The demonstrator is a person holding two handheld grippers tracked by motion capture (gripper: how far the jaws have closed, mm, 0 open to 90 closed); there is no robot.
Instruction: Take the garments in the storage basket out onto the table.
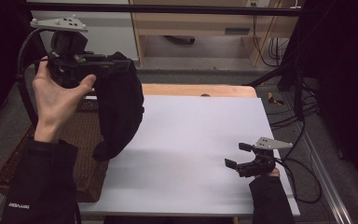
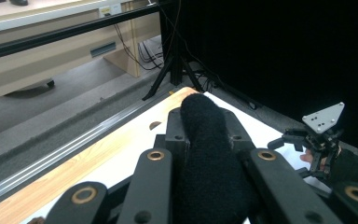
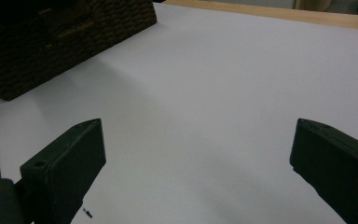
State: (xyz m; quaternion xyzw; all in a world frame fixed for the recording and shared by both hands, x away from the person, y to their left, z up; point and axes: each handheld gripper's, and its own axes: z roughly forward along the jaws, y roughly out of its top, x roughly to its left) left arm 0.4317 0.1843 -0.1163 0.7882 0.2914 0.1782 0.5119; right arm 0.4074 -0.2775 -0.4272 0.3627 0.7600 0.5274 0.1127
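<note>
- White sheeting [image 1: 200,154] covers the wooden table across the middle of the high view, with a dark woven basket [image 1: 81,140] along its left edge and cables and a tripod in the dim background at the right.
- At the upper left of the high view, the left gripper [image 1: 116,63] is raised above the basket, its jaws clamped on a black cloth [image 1: 119,107] that hangs down in a long fold toward the basket's right rim.
- In the left gripper view the cloth [image 2: 205,163] bulges up between the two black jaws, so the hold looks firm.
- At the lower right of the high view, the right gripper [image 1: 235,156] rests low over the sheet with its jaws wide apart and nothing between them.
- The step appears to be carrying the cloth out over the white sheet; done well, the hand lifts enough that the dangling end clears the basket rim.
- Setting the free end down first should help it spread flat, and the idle gripper can pin a corner.
</note>
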